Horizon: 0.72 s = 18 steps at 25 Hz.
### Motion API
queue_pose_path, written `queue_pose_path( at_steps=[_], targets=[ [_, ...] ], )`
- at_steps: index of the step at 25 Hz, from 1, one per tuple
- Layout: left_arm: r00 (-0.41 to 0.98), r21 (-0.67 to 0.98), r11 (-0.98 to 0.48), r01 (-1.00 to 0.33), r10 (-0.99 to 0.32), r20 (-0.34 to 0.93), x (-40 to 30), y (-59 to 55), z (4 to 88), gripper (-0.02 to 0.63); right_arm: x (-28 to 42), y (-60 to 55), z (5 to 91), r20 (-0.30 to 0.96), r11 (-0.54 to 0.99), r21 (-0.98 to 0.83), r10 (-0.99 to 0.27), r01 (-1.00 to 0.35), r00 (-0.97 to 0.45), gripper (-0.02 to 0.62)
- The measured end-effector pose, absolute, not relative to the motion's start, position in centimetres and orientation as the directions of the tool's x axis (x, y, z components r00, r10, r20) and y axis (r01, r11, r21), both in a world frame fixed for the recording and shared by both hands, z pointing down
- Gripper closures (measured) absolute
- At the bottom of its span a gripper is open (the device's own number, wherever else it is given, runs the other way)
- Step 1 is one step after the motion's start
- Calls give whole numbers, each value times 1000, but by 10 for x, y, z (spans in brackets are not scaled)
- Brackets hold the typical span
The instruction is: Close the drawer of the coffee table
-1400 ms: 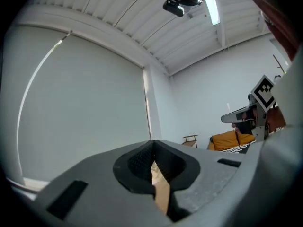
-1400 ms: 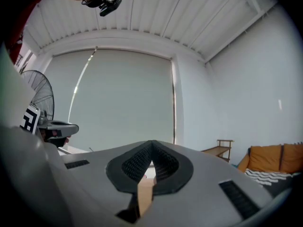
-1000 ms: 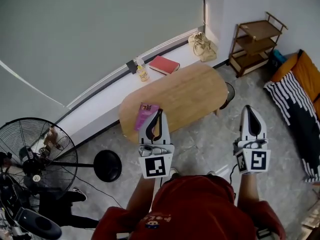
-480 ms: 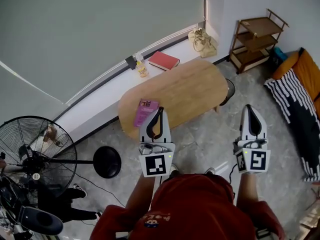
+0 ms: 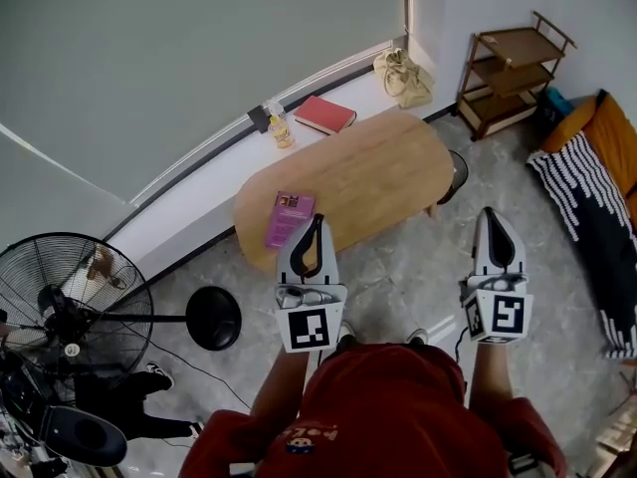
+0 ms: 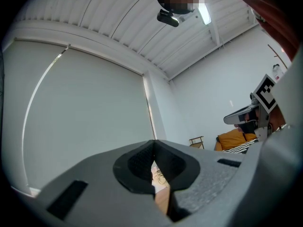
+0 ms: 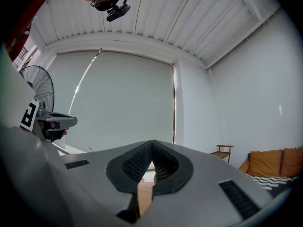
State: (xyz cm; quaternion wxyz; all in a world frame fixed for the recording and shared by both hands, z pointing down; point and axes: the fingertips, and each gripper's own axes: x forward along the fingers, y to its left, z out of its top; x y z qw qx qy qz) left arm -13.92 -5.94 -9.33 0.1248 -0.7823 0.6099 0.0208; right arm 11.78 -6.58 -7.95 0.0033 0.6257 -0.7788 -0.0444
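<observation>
The left gripper and right gripper are held with jaws together, nothing clamped. Beyond them the coffee table stands; its drawer is hidden from above. A rigid, light-sliding front is expected, to be pushed centrally.

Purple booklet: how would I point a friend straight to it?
Find the oval wooden coffee table by the window blind. At its end nearest the standing fan lies the booklet. It is purple and alone on the table; the red book sits on the ledge behind.
</observation>
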Motion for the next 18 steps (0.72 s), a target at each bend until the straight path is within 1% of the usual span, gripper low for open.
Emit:
queue_pose_path(
  at_steps=[18],
  targets=[
    [270, -170, -243, -955, -950, -159, -117, -60, -86, 598, 134, -64, -75, -52, 209, 68, -976, -976, -213, 598]
  ],
)
